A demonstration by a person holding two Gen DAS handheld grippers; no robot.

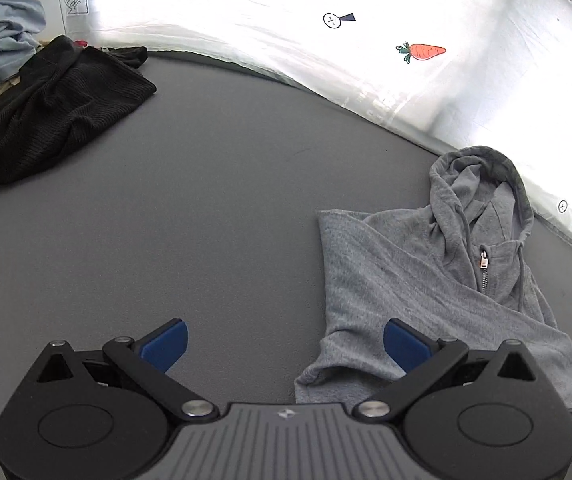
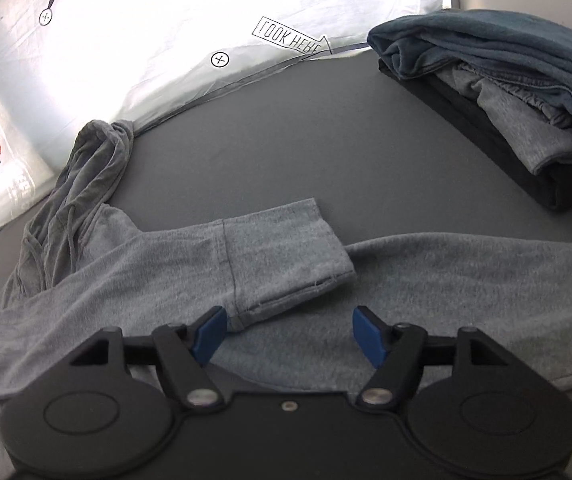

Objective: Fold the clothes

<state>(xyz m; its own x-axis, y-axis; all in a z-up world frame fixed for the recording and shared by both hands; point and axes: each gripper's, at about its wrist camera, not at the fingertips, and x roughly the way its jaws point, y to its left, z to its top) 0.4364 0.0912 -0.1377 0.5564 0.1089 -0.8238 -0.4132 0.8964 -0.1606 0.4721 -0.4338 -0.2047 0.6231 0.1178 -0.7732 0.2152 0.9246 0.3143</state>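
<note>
In the left view's upper left I see a loose heap of clothes (image 1: 38, 96), not folded. My left gripper (image 1: 284, 346) stands wide, empty. The grey hoodie (image 1: 425, 272) lies lower right, one sleeve (image 2: 246, 256) folded across. My right gripper (image 2: 289, 336) gapes empty above it. A folded stack (image 2: 505, 112) sits upper right.

You are looking at a grey hoodie (image 1: 425, 280) of soft, heathered knit cloth with a metal zipper (image 1: 483, 268). The counter (image 1: 206, 208) is showing a matt, smooth grey surface. At ten o'clock, a black garment (image 1: 54, 112) is showing ribbed knit. Your fingers (image 1: 166, 344) are wearing matt blue pads on black plastic.
</note>
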